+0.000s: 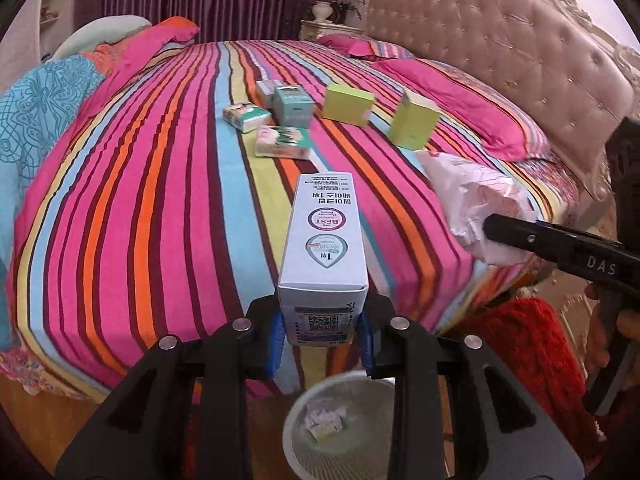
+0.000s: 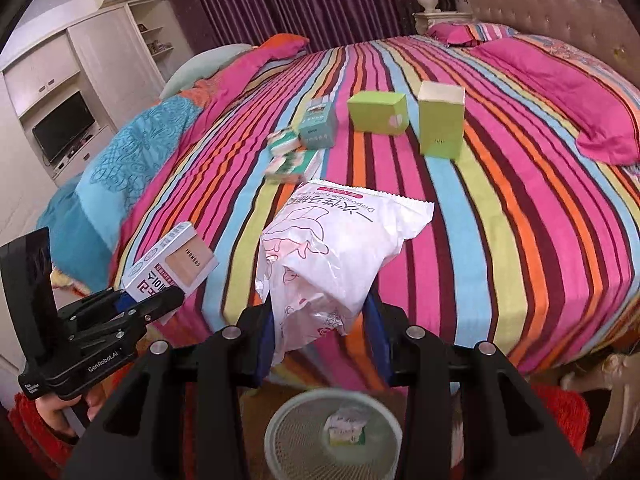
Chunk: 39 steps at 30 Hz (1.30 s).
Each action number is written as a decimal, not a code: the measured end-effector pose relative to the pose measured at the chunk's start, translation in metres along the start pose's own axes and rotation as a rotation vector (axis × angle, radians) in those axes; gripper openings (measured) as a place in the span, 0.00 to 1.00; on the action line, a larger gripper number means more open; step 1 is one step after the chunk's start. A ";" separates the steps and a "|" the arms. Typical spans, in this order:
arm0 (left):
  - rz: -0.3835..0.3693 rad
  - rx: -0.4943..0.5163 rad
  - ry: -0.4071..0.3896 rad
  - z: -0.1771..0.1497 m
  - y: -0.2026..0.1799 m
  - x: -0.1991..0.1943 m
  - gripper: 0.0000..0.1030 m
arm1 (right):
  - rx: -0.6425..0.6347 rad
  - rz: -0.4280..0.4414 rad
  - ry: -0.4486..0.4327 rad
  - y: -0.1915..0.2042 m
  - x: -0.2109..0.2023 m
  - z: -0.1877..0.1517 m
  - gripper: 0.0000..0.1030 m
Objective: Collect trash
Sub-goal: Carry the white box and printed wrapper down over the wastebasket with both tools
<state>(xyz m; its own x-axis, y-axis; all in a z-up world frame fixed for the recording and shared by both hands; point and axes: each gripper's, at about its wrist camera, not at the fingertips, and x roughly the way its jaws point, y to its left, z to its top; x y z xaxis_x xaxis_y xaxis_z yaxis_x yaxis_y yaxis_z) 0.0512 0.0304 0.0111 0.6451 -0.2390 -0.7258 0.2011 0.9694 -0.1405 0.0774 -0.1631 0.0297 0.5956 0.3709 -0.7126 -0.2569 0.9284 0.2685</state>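
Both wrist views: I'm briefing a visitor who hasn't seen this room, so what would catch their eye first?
The bed's bright striped sheet fills both views, with small boxes scattered mid-bed, two lime-green ones side by side. Up close, the left claw clamps a long white carton and the right claw pinches a crinkled white plastic packet. Below them stands a white mesh bin holding some trash.

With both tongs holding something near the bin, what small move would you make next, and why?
Probably carry both a little further over the white mesh bin before opening. The left tongs grip a white carton, the right tongs a white plastic packet, and the bin sits just below them.
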 end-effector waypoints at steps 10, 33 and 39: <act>-0.033 -0.003 0.095 -0.055 -0.027 -0.014 0.29 | 0.009 0.015 0.093 0.012 -0.011 -0.051 0.37; -0.096 -0.114 0.556 -0.121 -0.021 0.080 0.29 | 0.265 0.046 0.584 -0.024 0.085 -0.131 0.37; -0.082 -0.170 0.727 -0.141 -0.012 0.122 0.29 | 0.333 -0.003 0.738 -0.035 0.125 -0.151 0.37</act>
<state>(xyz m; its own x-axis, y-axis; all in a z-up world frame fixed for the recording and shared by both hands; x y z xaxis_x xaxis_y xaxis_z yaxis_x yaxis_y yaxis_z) 0.0235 -0.0026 -0.1706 -0.0283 -0.2712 -0.9621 0.0725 0.9594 -0.2726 0.0464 -0.1524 -0.1668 -0.0895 0.3659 -0.9264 0.0537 0.9305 0.3623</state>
